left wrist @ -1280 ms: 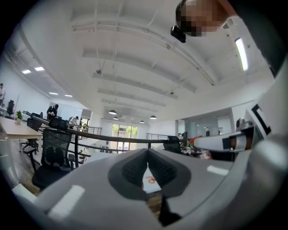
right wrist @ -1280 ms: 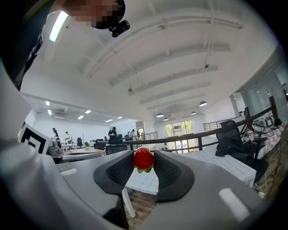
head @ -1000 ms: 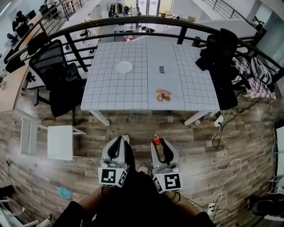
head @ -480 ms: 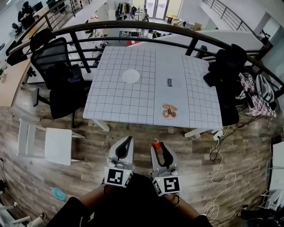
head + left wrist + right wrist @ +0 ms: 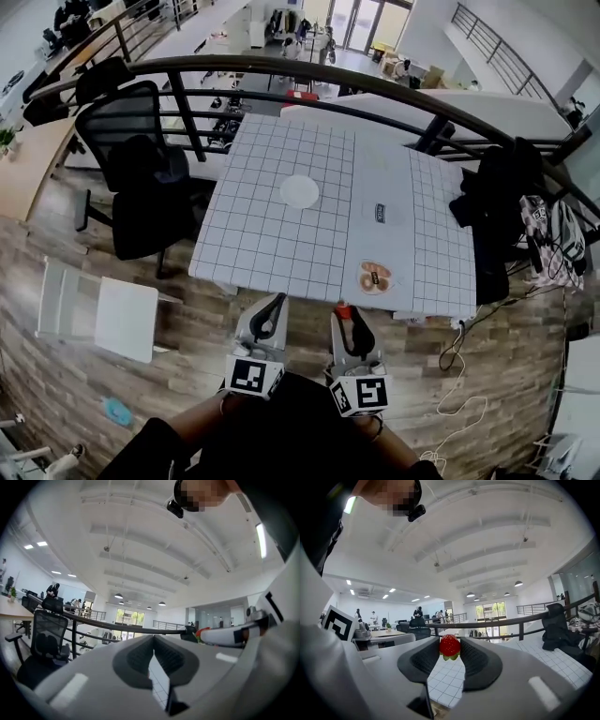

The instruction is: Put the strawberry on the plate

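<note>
Two grippers sit short of the white plate (image 5: 299, 191): the right gripper (image 5: 344, 315) pinches the strawberry (image 5: 450, 645), well back and rightward of it; the left gripper (image 5: 277, 302) has its jaws together, empty.

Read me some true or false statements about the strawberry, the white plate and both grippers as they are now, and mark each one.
1. The right gripper holds the strawberry between its jaws. True.
2. The left gripper grips a strawberry too. False: its jaws are together with nothing between them.
3. The strawberry lies on the white plate. False: the plate is bare.
4. In the head view, a black office chair stands left of the table. True.
</note>
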A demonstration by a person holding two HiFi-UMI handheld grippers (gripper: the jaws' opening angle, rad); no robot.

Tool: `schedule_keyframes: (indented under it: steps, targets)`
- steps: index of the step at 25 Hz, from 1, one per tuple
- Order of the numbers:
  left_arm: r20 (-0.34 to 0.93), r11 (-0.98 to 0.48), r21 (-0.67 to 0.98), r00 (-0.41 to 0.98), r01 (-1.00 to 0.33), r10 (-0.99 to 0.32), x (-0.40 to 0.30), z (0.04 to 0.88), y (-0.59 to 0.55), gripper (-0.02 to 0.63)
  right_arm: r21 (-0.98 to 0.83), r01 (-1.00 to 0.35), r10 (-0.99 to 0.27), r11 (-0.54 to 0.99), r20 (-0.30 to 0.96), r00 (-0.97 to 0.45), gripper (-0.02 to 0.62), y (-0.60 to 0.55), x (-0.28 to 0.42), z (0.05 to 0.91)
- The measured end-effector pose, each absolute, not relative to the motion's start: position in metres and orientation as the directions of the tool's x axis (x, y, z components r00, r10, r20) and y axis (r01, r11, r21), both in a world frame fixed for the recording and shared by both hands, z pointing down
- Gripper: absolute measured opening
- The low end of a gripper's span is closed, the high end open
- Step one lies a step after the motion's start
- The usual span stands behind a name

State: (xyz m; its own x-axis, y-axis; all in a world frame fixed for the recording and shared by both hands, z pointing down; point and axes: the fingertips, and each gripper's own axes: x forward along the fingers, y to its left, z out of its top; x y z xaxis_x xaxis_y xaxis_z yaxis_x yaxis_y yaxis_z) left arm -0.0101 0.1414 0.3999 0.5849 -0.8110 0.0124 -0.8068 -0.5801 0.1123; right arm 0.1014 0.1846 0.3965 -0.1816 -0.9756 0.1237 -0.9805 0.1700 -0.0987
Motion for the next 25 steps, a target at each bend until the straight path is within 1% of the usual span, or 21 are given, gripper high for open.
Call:
schedule_keyframes:
  steps: [9, 15, 19, 21, 25]
  targets:
    - [0.013, -0.525, 0.144, 0.532, -0.839, -0.846, -0.051, 0.396, 0.067, 0.011, -0.058, -0.969, -0.958, 0.239, 0.147, -0.245, 0.137, 0.108, 0.057, 0.389]
    - [0.038, -0.524, 0.208, 0.542, -0.826, -0.839, -0.076, 0.414, 0.018, 0.011, -0.045, -0.973, -0.955, 0.225, 0.189, -0.229, 0.137, 0.055, 0.035, 0.397]
    - [0.049, -0.523, 0.216, 0.544, -0.825, -0.838, -0.094, 0.423, -0.009, 0.011, -0.047, -0.985, -0.964, 0.166, 0.202, -0.172, 0.137, 0.033, 0.039, 0.400]
    - [0.042, -0.526, 0.211, 0.545, -0.824, -0.837, -0.098, 0.424, -0.018, 0.011, -0.056, -0.988, -0.964, 0.144, 0.215, -0.153, 0.137, 0.025, 0.042, 0.405]
    - [0.012, -0.521, 0.233, 0.538, -0.821, -0.843, -0.100, 0.418, -0.027, 0.011, -0.054, -0.987, -0.957, 0.154, 0.240, -0.162, 0.137, 0.013, 0.037, 0.414]
